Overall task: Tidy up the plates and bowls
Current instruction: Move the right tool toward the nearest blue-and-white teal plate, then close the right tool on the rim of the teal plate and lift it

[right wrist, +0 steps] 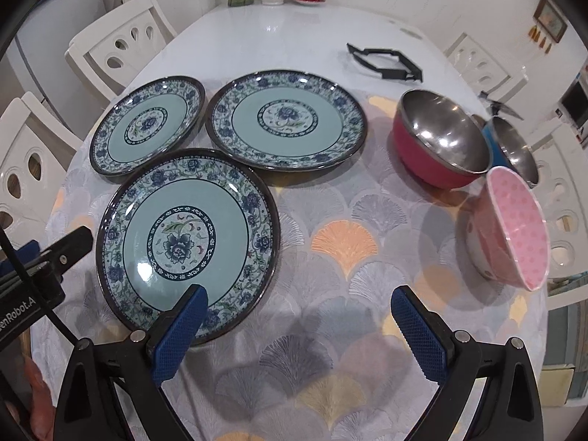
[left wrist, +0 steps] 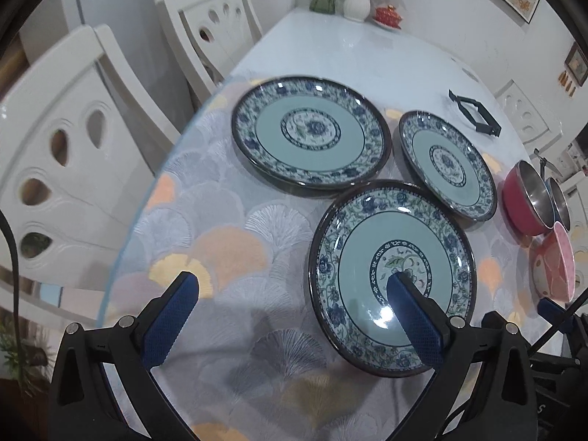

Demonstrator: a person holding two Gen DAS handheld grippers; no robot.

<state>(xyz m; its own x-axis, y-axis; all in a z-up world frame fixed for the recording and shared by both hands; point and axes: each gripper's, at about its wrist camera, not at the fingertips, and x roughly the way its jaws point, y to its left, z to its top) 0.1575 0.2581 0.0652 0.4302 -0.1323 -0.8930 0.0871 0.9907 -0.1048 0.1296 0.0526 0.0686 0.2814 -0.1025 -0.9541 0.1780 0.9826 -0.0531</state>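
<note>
Left wrist view first: the left gripper (left wrist: 294, 290) is spread wide with nothing between its blue pads, hanging over the table (left wrist: 330, 47) and its fan-pattern cloth (left wrist: 228, 250). Its right-side finger sits in front of the near plate (left wrist: 371, 242), though I can't tell if it touches. The big plate (left wrist: 312, 130) is further back on the left and the third plate (left wrist: 448, 163) is just right of it, its rim looks tucked behind the near plate's edge. At the far right edge there's a red steel bowl (left wrist: 522, 198) and a pink bowl (left wrist: 555, 261).

Right wrist view: the right gripper (right wrist: 299, 303) is also wide open and empty, above bare cloth. Its left-side finger overlaps the near plate's rim. The red steel bowl sits to the right, a blue steel bowl (right wrist: 514, 150) is right behind it, and the pink bowl is tipped on its side, nearest the camera. Black plastic frame (right wrist: 386, 64) lies further back
</note>
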